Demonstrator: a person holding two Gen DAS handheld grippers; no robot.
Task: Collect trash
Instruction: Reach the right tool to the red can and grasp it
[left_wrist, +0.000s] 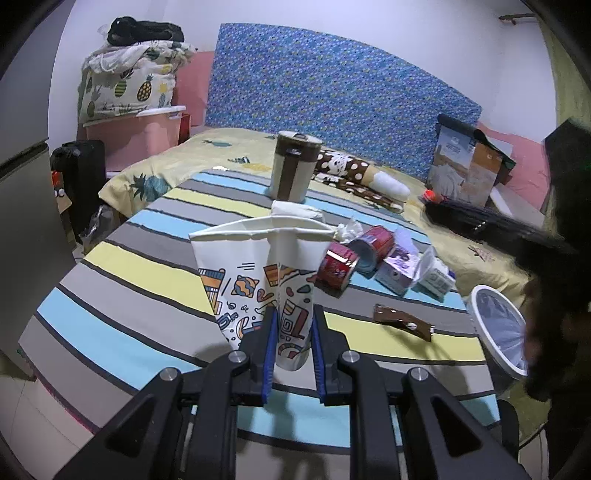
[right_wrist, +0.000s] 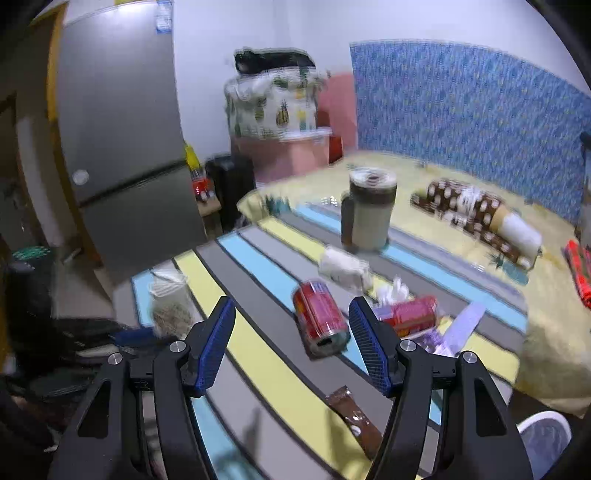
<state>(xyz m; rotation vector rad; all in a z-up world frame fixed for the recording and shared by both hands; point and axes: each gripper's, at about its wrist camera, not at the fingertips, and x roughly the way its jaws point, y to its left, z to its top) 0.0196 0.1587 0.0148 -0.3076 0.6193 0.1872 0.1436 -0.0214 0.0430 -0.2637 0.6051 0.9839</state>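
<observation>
My left tongs (left_wrist: 293, 325) are clamped on the lower part of a crumpled paper cup (left_wrist: 258, 280), which stands up between the blue pads with its flattened white rim above them, over the striped cloth (left_wrist: 122, 295).

I take the nearest red can (right_wrist: 320, 318) as my landmark. In the right wrist view it lies on its side on the striped cloth (right_wrist: 258, 354), its open end turned toward me, just ahead of my right tongs (right_wrist: 291, 314) and closer to their right finger than to the left. Those tongs stand apart with nothing between the pads.

Beyond the can's right side lies a second red can (right_wrist: 410, 314), also on its side, with crumpled white tissue (right_wrist: 393, 290) just behind it and a purple carton (right_wrist: 454, 328) further right. Behind the can sits a crushed white paper piece (right_wrist: 343, 271), and well behind that stands a tall brown-and-cream mug (right_wrist: 369, 210) with a lid. Nearer to me than the can, a brown wrapper (right_wrist: 352, 417) lies flat on the cloth. Off to the can's right, at the bed's edge, is a white bin (left_wrist: 498, 328) lined with a clear bag; it shows plainly in the left wrist view.
</observation>
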